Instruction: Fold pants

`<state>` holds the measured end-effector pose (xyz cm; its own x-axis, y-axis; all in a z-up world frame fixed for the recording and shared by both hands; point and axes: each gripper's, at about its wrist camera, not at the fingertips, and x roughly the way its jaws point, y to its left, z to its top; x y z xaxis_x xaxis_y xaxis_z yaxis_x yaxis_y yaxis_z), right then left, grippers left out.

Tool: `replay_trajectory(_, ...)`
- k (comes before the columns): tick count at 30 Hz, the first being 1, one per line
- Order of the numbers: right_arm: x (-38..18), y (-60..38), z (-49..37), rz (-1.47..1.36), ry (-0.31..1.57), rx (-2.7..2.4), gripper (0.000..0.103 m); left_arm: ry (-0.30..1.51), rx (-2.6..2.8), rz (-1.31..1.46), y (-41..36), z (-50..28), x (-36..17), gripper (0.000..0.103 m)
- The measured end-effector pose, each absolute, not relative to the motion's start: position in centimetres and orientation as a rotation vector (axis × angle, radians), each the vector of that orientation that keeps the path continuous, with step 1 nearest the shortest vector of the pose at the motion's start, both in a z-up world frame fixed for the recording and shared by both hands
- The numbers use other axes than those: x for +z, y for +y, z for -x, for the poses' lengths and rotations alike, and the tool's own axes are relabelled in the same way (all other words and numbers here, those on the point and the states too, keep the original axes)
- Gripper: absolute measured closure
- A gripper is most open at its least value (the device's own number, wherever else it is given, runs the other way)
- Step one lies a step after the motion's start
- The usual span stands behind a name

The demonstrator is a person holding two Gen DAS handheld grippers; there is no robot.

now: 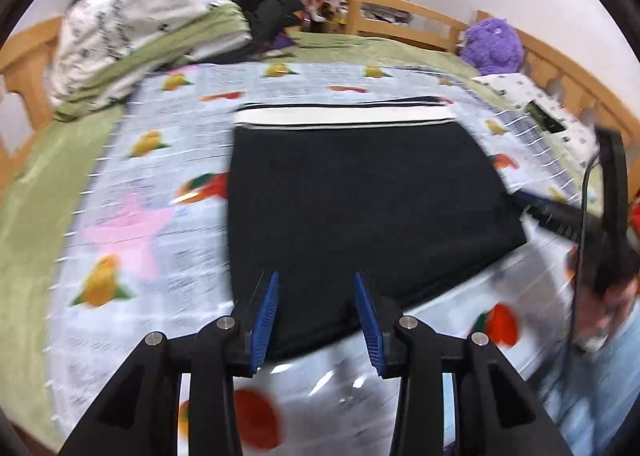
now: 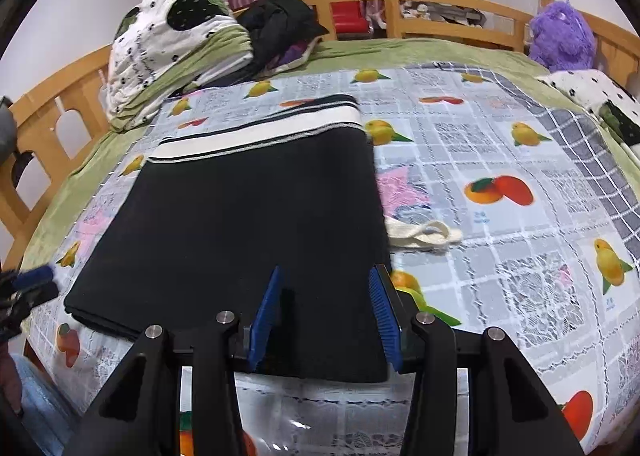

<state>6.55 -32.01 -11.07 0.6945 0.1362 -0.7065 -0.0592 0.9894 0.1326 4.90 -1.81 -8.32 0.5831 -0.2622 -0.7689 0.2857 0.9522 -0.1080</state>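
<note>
The left claw (image 1: 316, 288) is hanging spread over the near edge of the pants (image 1: 360, 215), pinching nothing; its blue pads are standing apart with only dark cloth showing below the gap, which reads as a hand freed from the fold. The right claw (image 2: 326, 288) is likewise gaping above the pants' near right corner, its pads clear of the fabric, though one pad is sitting close beside the cloth's edge. Neither is gripping.

The pants (image 2: 240, 223) are lying flat as a tidy dark rectangle on the fruit-print sheet (image 2: 500, 159), striped waistband (image 2: 260, 131) at the far end, so the folding is looking largely done. A pale drawstring (image 2: 424, 236) is poking out at the right side, probably wanting tucking. Beyond, a bundled quilt (image 2: 172, 43) and a purple toy (image 2: 560, 35) are keeping to the bed's far corners, leaving the working area free.
</note>
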Motion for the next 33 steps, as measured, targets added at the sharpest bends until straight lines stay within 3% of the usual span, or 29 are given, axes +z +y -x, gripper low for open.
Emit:
replay_trajectory(10, -15.3, -29.2, -6.2, 0.153, 0.909, 0.119, 0.058, 0.969, -0.329, -0.182, -6.1, -5.8, -13.4, 0.066)
replay_trajectory(19, -14.8, -32.0, -5.6, 0.079, 0.914, 0.052, 0.057, 1.007, -0.316, -0.056, -2.0, -5.5, -13.2, 0.063)
replay_trajectory(29, -8.4, -32.3, -3.2, -0.017, 0.83, 0.007, 0.057, 0.928, -0.217, -0.058, -1.7, -2.8, -8.7, 0.063)
replay_trajectory(33, -6.2, -31.0, -1.5, -0.037, 0.82, 0.017, 0.057, 0.864, -0.194, -0.004, -1.2, -0.7, -5.7, 0.058)
